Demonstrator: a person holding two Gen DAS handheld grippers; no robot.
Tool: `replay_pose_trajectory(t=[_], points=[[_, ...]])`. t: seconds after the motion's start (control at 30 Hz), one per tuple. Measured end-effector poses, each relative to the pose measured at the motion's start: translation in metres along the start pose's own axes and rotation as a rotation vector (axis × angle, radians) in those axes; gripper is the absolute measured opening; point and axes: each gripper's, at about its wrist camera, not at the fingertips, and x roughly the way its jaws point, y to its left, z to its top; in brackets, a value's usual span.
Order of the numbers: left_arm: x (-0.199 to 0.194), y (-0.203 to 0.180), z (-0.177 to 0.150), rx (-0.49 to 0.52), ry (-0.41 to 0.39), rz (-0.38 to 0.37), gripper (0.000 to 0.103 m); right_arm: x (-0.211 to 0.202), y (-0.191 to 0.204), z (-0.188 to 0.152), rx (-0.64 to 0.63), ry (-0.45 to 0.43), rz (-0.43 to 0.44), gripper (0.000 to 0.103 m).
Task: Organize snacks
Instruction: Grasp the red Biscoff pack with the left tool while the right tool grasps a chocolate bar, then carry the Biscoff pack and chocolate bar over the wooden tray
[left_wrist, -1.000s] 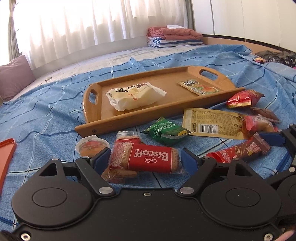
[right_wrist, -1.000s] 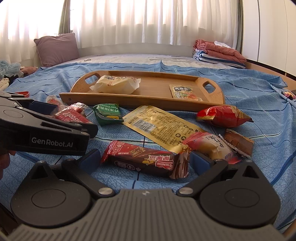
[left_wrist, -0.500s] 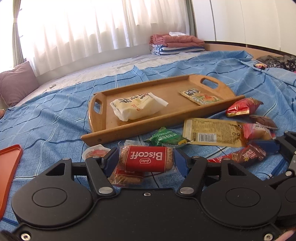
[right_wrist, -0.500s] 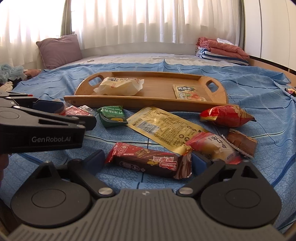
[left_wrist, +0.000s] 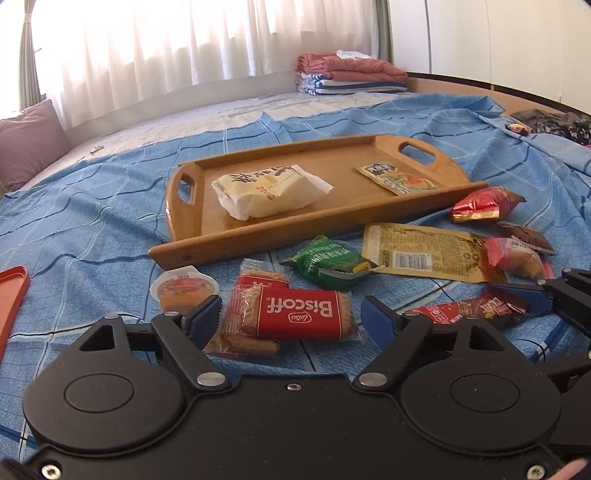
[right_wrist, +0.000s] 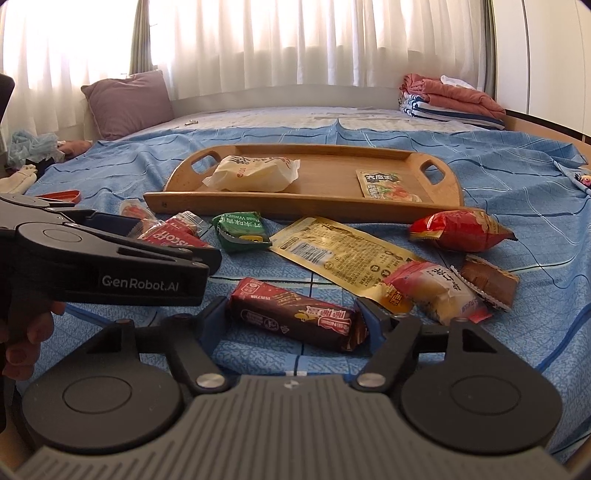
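Note:
A wooden tray (left_wrist: 258, 236) on the blue bedspread holds a white bun pack (left_wrist: 266, 190) and a flat sachet (left_wrist: 397, 177). My left gripper (left_wrist: 290, 317) is open around a red Biscoff pack (left_wrist: 299, 314), its pads a little apart from the pack's ends. My right gripper (right_wrist: 291, 319) is shut on a dark brown Nestle wafer bar (right_wrist: 295, 317), one pad at each end. The bar also shows in the left wrist view (left_wrist: 465, 310). The tray (right_wrist: 295, 206) lies beyond both grippers.
Loose snacks lie in front of the tray: a green pea pack (left_wrist: 328, 260), a yellow flat pack (left_wrist: 417, 247), a red crinkled bag (left_wrist: 484, 203), a pink-white bun (right_wrist: 439, 291), a brown wrapper (right_wrist: 487, 278), a jelly cup (left_wrist: 183, 288). An orange lid (left_wrist: 11, 295) lies at the left.
The left gripper closed on the Biscoff pack, then opened again, pads now apart from it. The right gripper's fingers closed onto the ends of the wafer bar.

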Motion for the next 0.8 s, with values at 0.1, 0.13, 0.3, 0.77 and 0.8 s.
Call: replay_pose_trajectory(t=[0.1, 0.13, 0.3, 0.77, 0.8], points=[[-0.003, -0.005, -0.001, 0.015, -0.014, 0.009, 0.073, -0.002, 0.000, 0.001, 0.000, -0.004, 0.000, 0.071], [-0.004, -0.006, 0.000, 0.019, -0.023, 0.015, 0.065, -0.002, -0.001, 0.001, 0.008, -0.006, 0.004, 0.070], [-0.013, -0.003, 0.006, 0.013, -0.054, 0.020, 0.064, -0.007, -0.009, 0.004, 0.065, -0.006, 0.021, 0.069], [-0.029, 0.020, 0.039, -0.066, -0.102, 0.043, 0.064, -0.023, -0.026, 0.041, 0.057, -0.105, -0.016, 0.069], [-0.028, 0.022, 0.044, -0.066, -0.100, 0.045, 0.064, -0.022, -0.029, 0.045, 0.054, -0.115, -0.023, 0.069]])
